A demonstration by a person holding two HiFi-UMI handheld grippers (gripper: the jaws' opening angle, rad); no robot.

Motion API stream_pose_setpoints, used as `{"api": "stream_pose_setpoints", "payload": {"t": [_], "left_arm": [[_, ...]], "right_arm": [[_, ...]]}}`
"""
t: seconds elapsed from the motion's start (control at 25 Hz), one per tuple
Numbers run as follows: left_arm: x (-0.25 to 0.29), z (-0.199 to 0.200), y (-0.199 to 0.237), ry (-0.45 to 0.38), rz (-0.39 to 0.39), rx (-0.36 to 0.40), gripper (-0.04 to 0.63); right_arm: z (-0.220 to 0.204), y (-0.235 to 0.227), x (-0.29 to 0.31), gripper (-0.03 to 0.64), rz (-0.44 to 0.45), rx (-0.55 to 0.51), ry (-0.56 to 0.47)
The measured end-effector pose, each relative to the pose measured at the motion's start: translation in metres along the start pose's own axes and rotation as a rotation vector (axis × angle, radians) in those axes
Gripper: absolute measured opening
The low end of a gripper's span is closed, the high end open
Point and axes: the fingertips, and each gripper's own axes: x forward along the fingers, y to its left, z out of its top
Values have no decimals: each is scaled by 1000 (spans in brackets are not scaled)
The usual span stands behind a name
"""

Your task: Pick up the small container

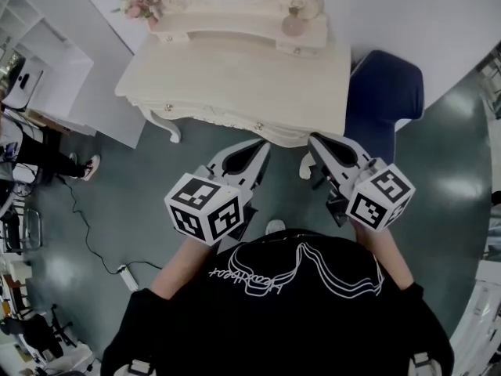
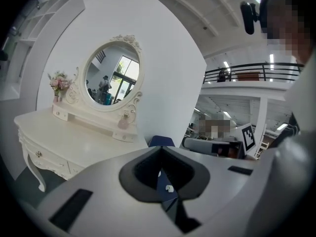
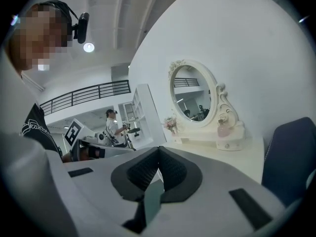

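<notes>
The small container is a pink bottle [image 1: 293,23] standing on the raised shelf of the cream dressing table [image 1: 235,77], at its right end under the mirror. It also shows in the left gripper view [image 2: 123,122] and the right gripper view [image 3: 224,129]. My left gripper [image 1: 262,146] hangs in front of the table's near edge, its jaws shut with nothing between them [image 2: 159,149]. My right gripper [image 1: 315,139] is level beside it, also shut and empty [image 3: 158,148]. Both are well short of the bottle.
A blue chair [image 1: 383,92] stands right of the table. A flower vase [image 1: 141,0] sits on the shelf's left end, and an oval mirror [image 2: 111,73] rises behind. White shelving [image 1: 31,61], a person's legs [image 1: 47,159] and a floor cable with power strip [image 1: 125,276] are at the left.
</notes>
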Motion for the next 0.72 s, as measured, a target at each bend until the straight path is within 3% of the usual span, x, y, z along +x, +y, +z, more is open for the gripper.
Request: {"api": "stream_pose_setpoints", "payload": {"t": [0.48,0.72], "left_arm": [[8,28,42,-32,13,-2,2],[24,38,65,-30,47,9,2]], "right_arm": [[26,-18,38,6,-9,-16,-20],[39,-37,69,6,28,-9,-45]]}}
